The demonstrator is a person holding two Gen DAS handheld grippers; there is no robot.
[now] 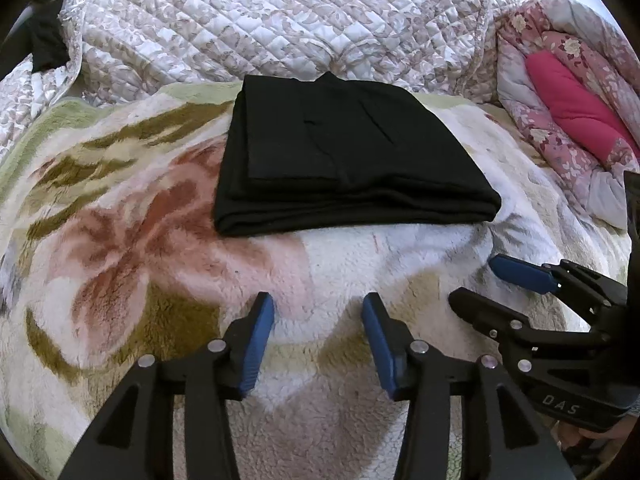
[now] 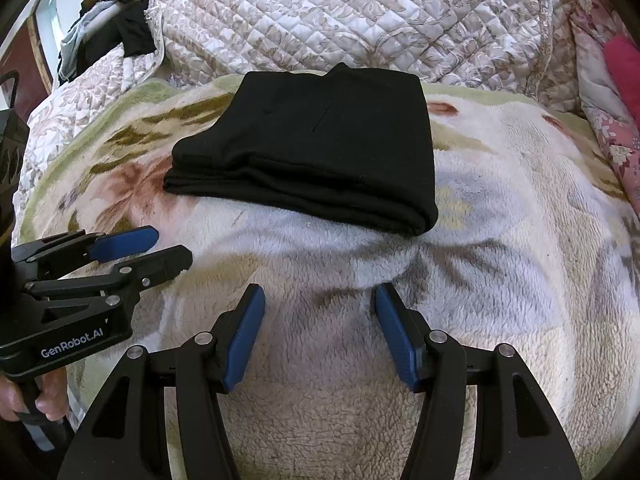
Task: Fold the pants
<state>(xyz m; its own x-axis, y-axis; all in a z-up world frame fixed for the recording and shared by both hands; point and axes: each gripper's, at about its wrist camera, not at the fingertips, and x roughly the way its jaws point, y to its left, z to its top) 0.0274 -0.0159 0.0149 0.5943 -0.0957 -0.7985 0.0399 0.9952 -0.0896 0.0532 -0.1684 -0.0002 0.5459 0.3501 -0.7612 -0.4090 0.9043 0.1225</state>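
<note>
Left gripper [image 1: 318, 308]: jaws standing apart, nothing between the blue pads, just fleece showing through the gap. It is hovering short of the pants, tilted down at the blanket. Reads as a released, parked pose, not an approach.

Right gripper [image 2: 320, 300]: same story, jaws standing wide, empty, pointing down at bare fleece just in front of the garment. Each wrist view is catching the other tool at its edge, so the two are sitting close side by side, fingers not touching any cloth.

Black pants [image 1: 352, 152] are lying beyond both tools, in the middle of the floral fleece blanket [image 1: 140, 240], folded into a compact stacked rectangle. Layered edges are facing the grippers, the smooth rounded fold is running along the right side. Layers are looking roughly aligned, with one small peak poking up at the far edge. Stack is sitting flat, well apart from both pad sets.

Behind it the quilted bedspread [image 1: 280, 20] is bunching up as a backstop; a pink floral comforter [image 1: 560, 92] is heaped to the right, clear of the work area.

Judgement: the folding is looking finished or nearly so. Both tools are empty because the stack needs no further holding; soft fleece underneath is keeping it from sliding.
</note>
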